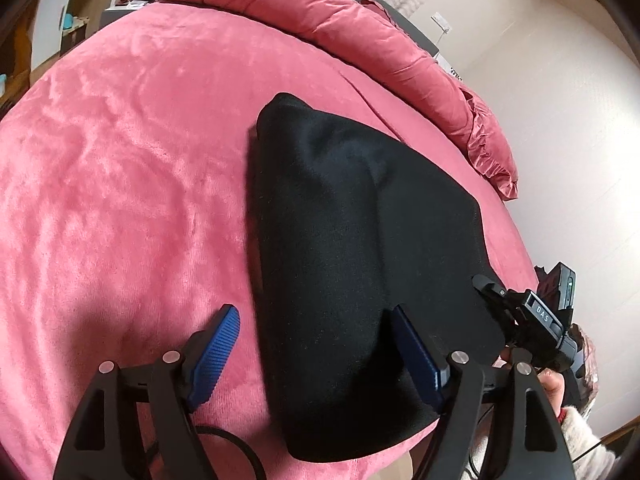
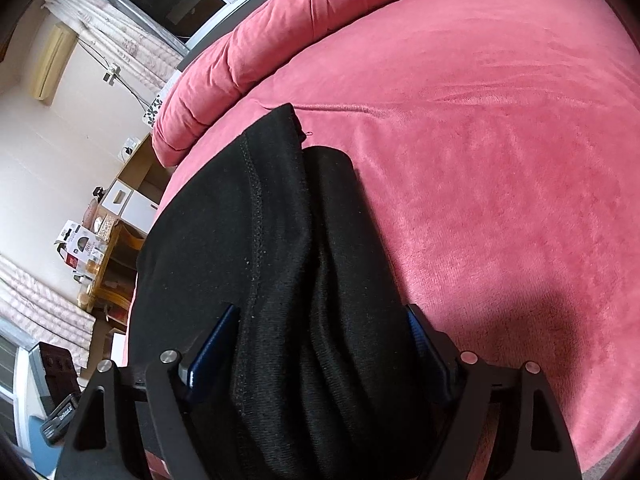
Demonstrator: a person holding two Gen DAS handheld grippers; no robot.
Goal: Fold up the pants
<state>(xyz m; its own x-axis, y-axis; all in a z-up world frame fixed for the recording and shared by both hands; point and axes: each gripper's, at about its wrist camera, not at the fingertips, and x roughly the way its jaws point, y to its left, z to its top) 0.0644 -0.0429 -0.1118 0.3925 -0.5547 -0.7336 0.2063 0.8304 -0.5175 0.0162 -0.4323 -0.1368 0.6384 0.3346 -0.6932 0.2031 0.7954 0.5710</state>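
pants: black pants (image 1: 352, 280) lie folded in a thick bundle on the bed, near its edge; a stitched seam runs along the top layer in the right wrist view (image 2: 256, 240)
bed: pink plush blanket (image 1: 120, 200) covers it, rolled pink duvet (image 1: 360, 40) along the far side
left claw: left claw (image 1: 314, 344) wide open, blue pads spread; one pad over bare blanket, the other over the black cloth; the bundle's edge sits between them, pads not pressing on it
right claw: right claw (image 2: 320, 344) wide open, straddling the bundle's folds; cloth fills the gap between the pads, no clear squeeze on it; also seen at the right of the left view (image 1: 520, 312), beside the pants' edge
hand: part of a hand (image 1: 554, 388) and pale sleeve behind that claw
background: curtains (image 2: 120, 40) and a wooden shelf unit (image 2: 116, 256) by the wall
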